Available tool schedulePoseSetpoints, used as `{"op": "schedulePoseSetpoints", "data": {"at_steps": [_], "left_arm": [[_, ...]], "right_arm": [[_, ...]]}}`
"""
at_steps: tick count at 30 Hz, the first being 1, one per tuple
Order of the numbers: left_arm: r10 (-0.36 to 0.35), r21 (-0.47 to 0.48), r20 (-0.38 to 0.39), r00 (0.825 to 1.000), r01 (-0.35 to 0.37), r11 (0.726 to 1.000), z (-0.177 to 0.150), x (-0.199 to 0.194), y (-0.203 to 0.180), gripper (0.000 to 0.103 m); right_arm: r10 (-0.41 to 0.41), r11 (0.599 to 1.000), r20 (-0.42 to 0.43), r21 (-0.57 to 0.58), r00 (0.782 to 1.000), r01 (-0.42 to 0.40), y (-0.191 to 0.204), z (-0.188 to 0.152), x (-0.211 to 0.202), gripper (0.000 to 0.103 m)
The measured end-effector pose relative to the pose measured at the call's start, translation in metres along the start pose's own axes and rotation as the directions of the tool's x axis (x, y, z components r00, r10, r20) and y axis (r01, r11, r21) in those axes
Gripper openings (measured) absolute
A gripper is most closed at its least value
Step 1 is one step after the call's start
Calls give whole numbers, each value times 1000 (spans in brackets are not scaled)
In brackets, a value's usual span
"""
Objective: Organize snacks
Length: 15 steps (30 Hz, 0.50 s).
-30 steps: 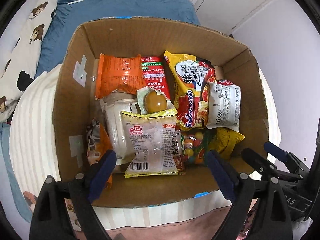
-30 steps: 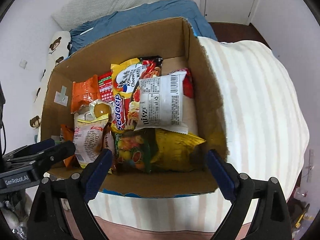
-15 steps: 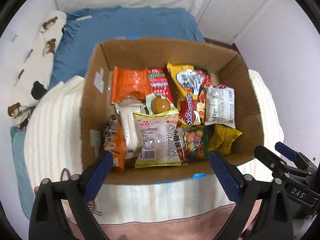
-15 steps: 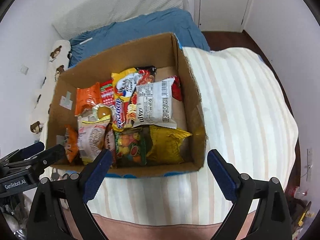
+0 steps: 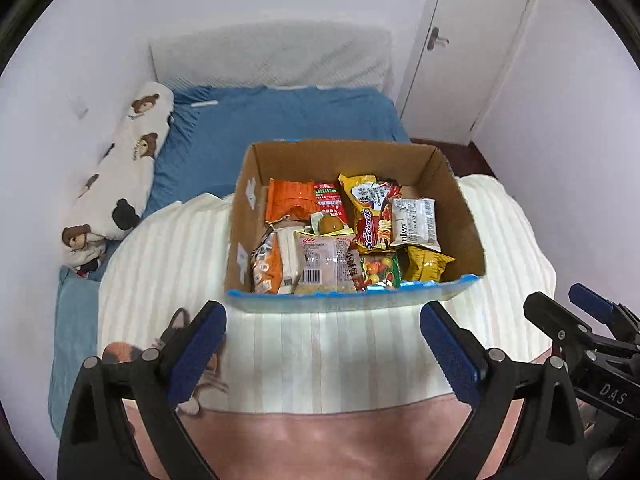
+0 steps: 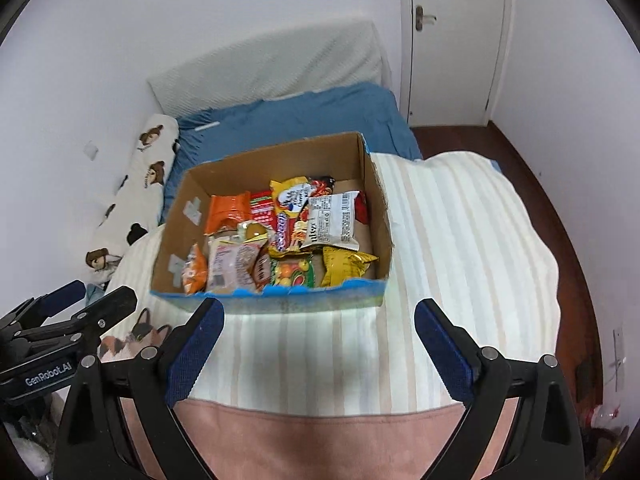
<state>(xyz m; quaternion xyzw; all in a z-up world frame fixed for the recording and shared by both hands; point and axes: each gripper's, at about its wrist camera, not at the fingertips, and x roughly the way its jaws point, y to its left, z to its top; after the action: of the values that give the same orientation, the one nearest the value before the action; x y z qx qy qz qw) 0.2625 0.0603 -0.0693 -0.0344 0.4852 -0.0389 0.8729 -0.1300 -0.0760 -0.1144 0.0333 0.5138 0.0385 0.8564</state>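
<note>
An open cardboard box (image 5: pixel 460 216) (image 6: pixel 376 196) stands on a cream striped blanket (image 5: pixel 320 344) on the bed. It holds several snack packets: an orange bag (image 5: pixel 289 200), a yellow noodle pack (image 5: pixel 366 208), a white packet (image 5: pixel 414 222), a yellow bag (image 5: pixel 426 264), a clear pink-printed pack (image 5: pixel 324 262). My left gripper (image 5: pixel 322 344) is open and empty, well back from the box's near edge. My right gripper (image 6: pixel 318 342) is open and empty, also back from the box.
A bear-print pillow (image 5: pixel 120 176) lies at the left against the wall. A blue sheet (image 5: pixel 288 116) and a white headboard cushion (image 5: pixel 272 56) lie behind the box. A white door (image 5: pixel 472 40) stands at the far right. Dark wood floor (image 6: pixel 576 240) runs along the bed's right side.
Both grippers have pulled back and up from over the box. The box now looks smaller and farther. Both stayed open and empty.
</note>
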Motion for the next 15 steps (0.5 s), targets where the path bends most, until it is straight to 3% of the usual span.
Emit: {"op": "schedulePoseSetpoints", "data": {"at_steps": [15], "left_arm": [[56, -9, 121, 991, -55, 998, -67, -94, -13, 100]], "right_arm": [[17, 999, 177, -50, 984, -8, 6, -74, -134, 98]]}}
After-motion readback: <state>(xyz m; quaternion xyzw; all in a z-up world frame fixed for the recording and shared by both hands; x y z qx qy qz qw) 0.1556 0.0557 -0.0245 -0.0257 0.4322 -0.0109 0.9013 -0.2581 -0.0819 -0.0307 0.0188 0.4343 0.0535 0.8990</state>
